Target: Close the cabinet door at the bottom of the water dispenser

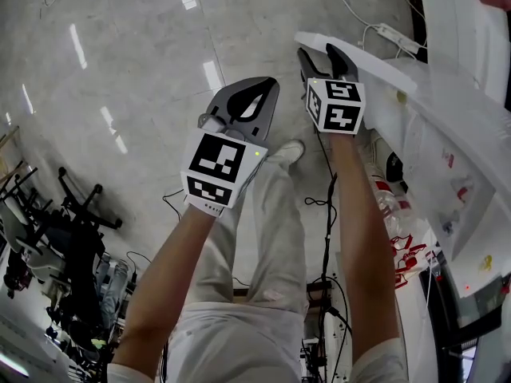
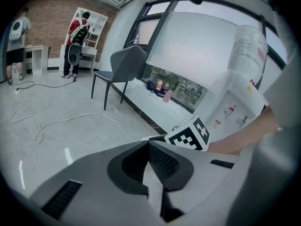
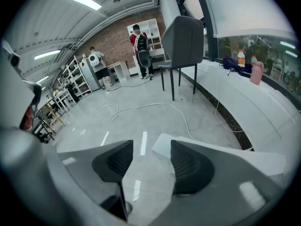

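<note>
Cabinet door [image 1: 383, 64] stands swung out, free corner pointing into spread right claw [image 1: 319, 53].

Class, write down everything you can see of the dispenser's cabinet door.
The cabinet door is a smooth, plain white panel, swung open and seen from above as a thin slanting edge. Its free corner lies at the open jaws of the right hand-held gripper, one jaw overlapping it in the right gripper view; whether they touch cannot be told.

Right claw [image 3: 149, 145] jaws apart; cabinet door [image 3: 163, 145] corner beside one jaw.
</note>
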The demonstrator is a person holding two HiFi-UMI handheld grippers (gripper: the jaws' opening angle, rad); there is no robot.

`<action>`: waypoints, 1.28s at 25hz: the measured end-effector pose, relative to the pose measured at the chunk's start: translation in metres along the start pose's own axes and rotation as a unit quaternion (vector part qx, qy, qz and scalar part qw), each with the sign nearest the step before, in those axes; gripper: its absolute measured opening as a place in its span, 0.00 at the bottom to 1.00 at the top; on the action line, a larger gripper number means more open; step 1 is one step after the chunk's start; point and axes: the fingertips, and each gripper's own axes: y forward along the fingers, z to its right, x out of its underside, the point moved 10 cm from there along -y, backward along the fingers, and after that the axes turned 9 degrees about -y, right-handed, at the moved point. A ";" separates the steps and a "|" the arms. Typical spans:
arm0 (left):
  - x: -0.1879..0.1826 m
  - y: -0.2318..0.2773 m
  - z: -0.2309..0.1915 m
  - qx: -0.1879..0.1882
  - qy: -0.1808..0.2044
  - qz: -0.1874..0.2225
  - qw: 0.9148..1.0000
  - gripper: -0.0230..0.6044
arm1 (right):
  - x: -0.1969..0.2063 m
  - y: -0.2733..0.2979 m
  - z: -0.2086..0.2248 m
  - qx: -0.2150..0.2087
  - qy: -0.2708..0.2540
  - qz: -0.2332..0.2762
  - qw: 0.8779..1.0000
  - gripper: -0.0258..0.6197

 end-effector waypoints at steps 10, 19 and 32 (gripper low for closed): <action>0.006 -0.002 0.007 0.007 0.005 -0.004 1.000 0.05 | 0.030 -0.025 -0.023 -0.011 -0.018 -0.018 1.000 0.42; 0.018 -0.004 0.017 0.015 0.013 -0.013 1.000 0.04 | 0.063 -0.053 -0.042 -0.009 0.001 -0.029 1.000 0.42; 0.035 -0.003 0.039 0.033 0.028 -0.032 0.999 0.04 | 0.099 -0.085 -0.053 -0.004 0.007 -0.048 0.999 0.42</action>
